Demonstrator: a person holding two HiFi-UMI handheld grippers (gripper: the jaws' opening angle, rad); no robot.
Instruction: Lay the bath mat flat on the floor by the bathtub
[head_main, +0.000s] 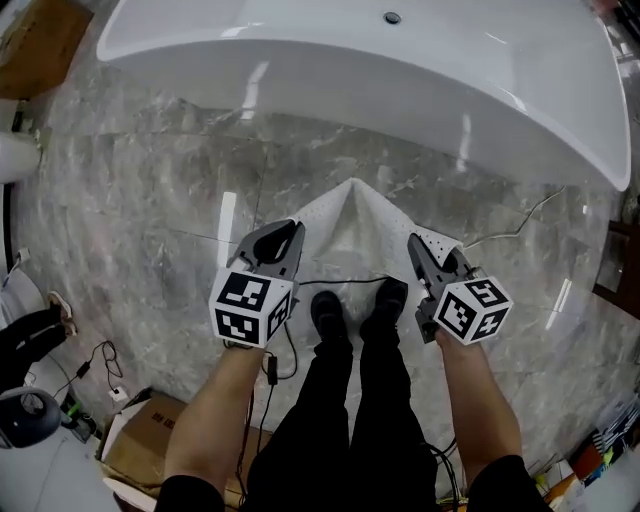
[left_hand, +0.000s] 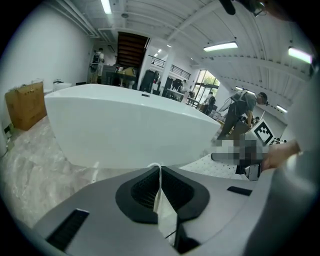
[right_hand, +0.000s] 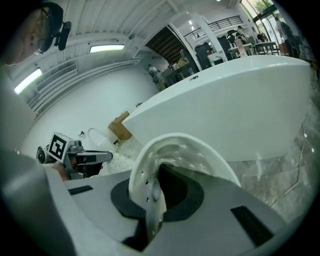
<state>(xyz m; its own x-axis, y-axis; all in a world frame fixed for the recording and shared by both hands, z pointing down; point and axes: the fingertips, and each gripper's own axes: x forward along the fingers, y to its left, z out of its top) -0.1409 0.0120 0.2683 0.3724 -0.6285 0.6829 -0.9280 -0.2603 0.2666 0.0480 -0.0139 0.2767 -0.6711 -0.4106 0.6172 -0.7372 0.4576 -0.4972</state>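
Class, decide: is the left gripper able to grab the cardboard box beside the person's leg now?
Probably not: the left gripper is shut on the bath mat, and the cardboard box lies behind it.

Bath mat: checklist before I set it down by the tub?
1. Left tool grip: ok, shut on a thin edge of the bath mat.
2. Right tool grip: ok, shut on a curled mat edge.
3. Mat flat: not ok, it peaks in a ridge between the tools.
4. Floor in front of the bathtub: ok, bare marble there.
5. Shoes clear of the mat: cannot tell, they stand right at its near edge.
6. Black cable: not ok, it runs by the shoes near the mat.
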